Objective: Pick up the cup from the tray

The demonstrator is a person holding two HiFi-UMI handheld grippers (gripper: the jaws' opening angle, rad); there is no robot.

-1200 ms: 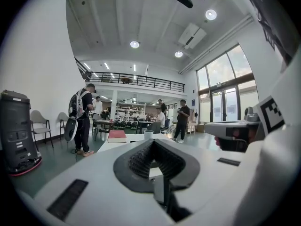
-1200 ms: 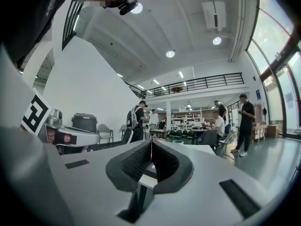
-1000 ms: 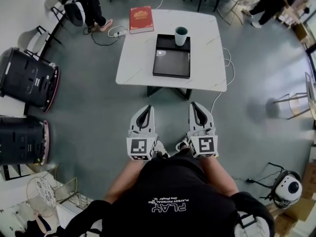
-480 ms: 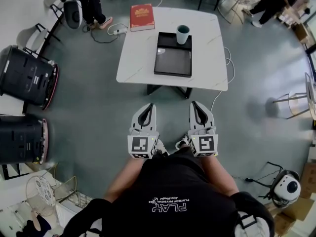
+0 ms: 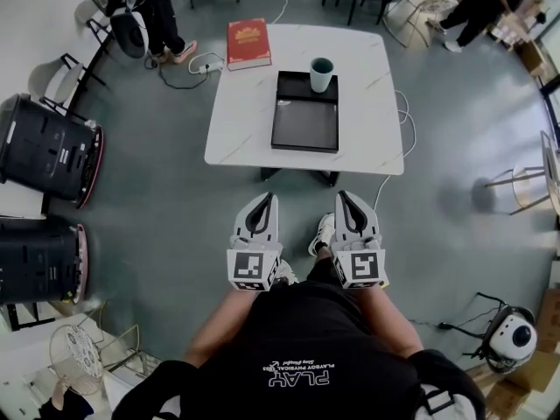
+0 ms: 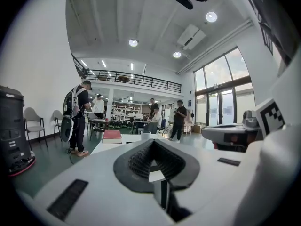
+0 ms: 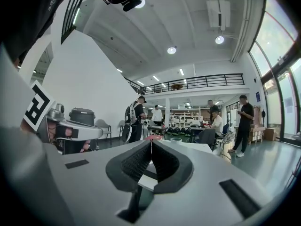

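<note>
You are standing well back from the desk [image 5: 241, 121], with nothing done yet. Left gripper [image 5: 260, 201] and right gripper [image 5: 344, 198] are both showing jaws closed, empty. The cup [image 5: 321, 73] is sitting upright at the tray's [image 5: 304, 125] far right corner, untouched. Approach, opening, grasp and lift are all remaining.

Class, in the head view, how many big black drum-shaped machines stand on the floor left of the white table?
2. The upper machine stands level with the table; the lower machine is beneath it in the picture. Others may be out of frame.
</note>
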